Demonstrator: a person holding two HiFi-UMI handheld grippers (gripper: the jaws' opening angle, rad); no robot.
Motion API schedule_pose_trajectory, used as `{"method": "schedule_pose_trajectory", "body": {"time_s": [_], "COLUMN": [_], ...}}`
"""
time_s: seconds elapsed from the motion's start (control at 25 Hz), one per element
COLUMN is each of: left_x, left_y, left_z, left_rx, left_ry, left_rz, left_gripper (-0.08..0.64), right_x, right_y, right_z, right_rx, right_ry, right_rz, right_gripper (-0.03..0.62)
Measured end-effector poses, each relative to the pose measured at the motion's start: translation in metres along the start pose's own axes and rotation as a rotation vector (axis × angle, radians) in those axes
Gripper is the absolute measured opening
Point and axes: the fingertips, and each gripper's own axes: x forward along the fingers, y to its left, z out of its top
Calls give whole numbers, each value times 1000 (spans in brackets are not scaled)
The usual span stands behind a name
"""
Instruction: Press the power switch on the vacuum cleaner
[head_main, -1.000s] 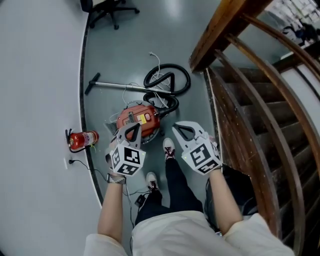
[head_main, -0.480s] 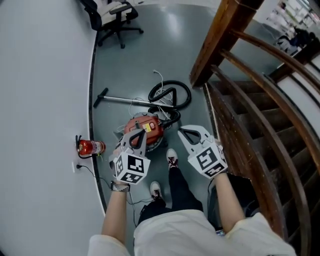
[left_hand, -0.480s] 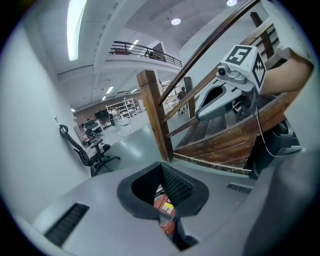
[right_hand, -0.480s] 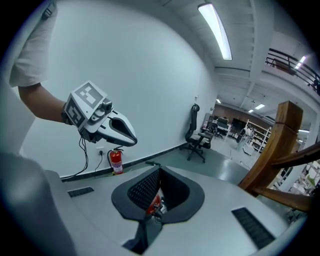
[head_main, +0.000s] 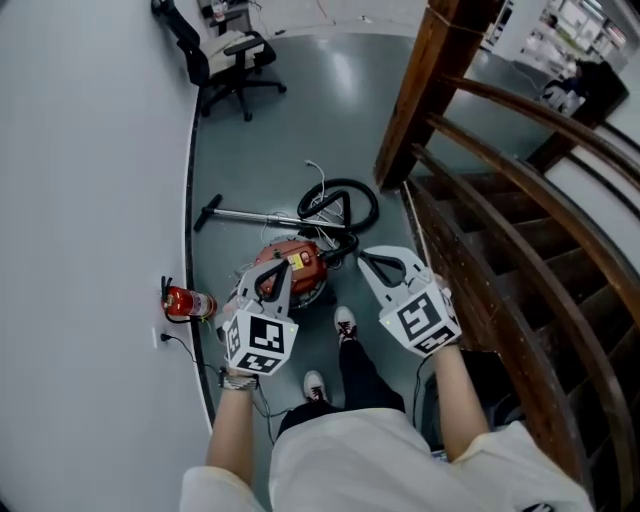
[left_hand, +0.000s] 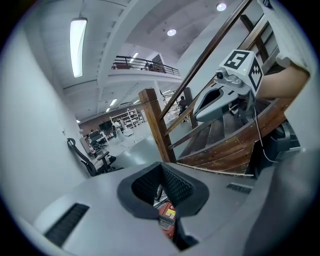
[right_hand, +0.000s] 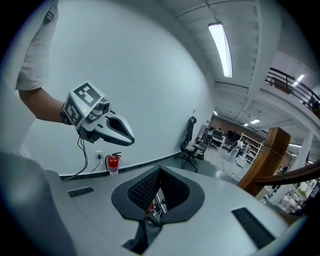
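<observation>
The vacuum cleaner (head_main: 296, 266), a red-orange canister with a yellow label, lies on the grey floor below me. Its black hose (head_main: 340, 206) coils just beyond it, and the metal wand (head_main: 255, 215) stretches off to the left. My left gripper (head_main: 271, 268) hangs high over the canister's near left side, its jaws shut and empty. My right gripper (head_main: 374, 260) is level with it, to the right of the canister, also shut and empty. In the left gripper view the canister (left_hand: 168, 218) shows through the gap below the closed jaws (left_hand: 161, 168).
A red fire extinguisher (head_main: 186, 302) stands by the white wall, near a socket with a cable (head_main: 161, 338). A wooden staircase with curved rails (head_main: 500, 210) and a thick post (head_main: 432, 80) fills the right. An office chair (head_main: 228, 58) stands far back. The person's shoes (head_main: 344, 322) are beside the canister.
The head view has tipped upward, so more floor and the office chair show at the top. Both grippers stay shut over the vacuum cleaner, shifted slightly right in the picture.
</observation>
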Motion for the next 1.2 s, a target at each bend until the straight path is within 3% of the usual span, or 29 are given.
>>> {"method": "schedule_pose_trajectory", "body": {"time_s": [0.28, 0.84, 1.2], "left_x": [-55, -154, -192], "left_y": [-9, -34, -36], "left_z": [39, 108, 120], "left_rx": [11, 104, 164], "left_ry": [-84, -233, -238], "left_rz": [38, 85, 121], "left_gripper": [2, 2, 2], "right_x": [-46, -126, -150], "right_y": [13, 42, 54], "right_z": [32, 89, 115], "right_rx": [-56, -134, -163], "right_ry": [-49, -138, -182], "right_rz": [-31, -76, -90], "right_gripper": [28, 29, 29]}}
